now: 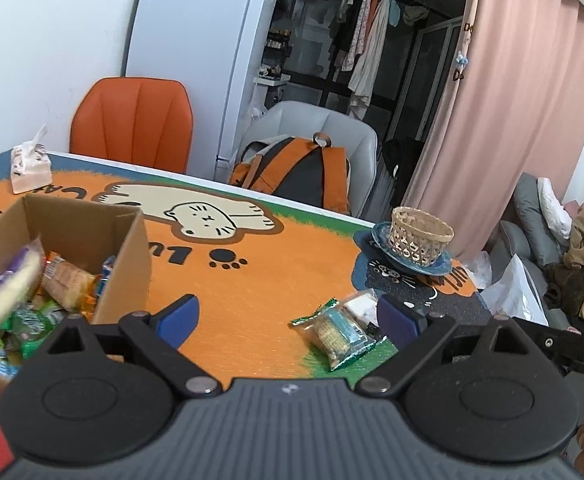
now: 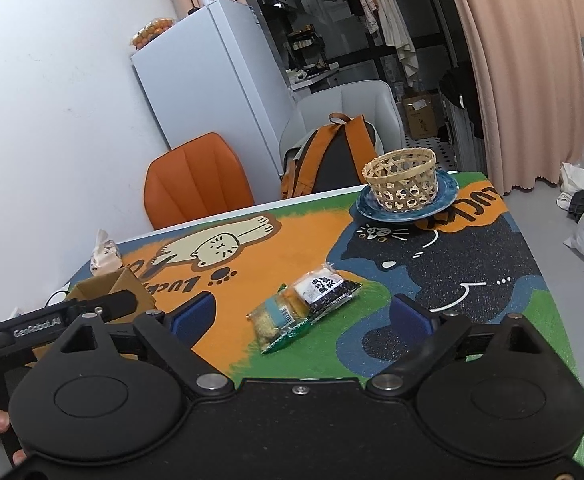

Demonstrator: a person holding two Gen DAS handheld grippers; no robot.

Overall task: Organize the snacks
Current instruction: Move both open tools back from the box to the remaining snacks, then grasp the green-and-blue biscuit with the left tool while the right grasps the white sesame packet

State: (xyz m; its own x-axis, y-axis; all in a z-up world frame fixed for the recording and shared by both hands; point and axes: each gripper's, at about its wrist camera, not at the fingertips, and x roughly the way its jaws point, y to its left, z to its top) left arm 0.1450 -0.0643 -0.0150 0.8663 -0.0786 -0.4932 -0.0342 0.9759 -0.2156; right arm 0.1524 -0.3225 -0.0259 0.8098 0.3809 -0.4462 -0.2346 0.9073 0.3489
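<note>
Two snack packets lie together on the cat-print table mat (image 1: 276, 264): a green and teal biscuit packet (image 1: 337, 334) (image 2: 278, 320) and a white and black one (image 1: 361, 306) (image 2: 323, 288). My left gripper (image 1: 288, 318) stands open just before them, its right pad (image 1: 395, 320) close beside the white packet. An open cardboard box (image 1: 126, 264) (image 2: 112, 284) at the left holds several snack packets; a purple and white packet (image 1: 8, 292) shows blurred at its left side. My right gripper (image 2: 301, 316) is open, with both packets lying ahead between its fingers, untouched.
A woven basket (image 1: 419, 236) (image 2: 401, 180) sits on a blue plate (image 1: 439, 266) (image 2: 447, 200) at the table's far right. A tissue pack (image 1: 30, 168) lies far left. An orange chair (image 1: 132, 120), a grey chair with a backpack (image 1: 299, 172), and a fridge (image 1: 196, 60) stand behind.
</note>
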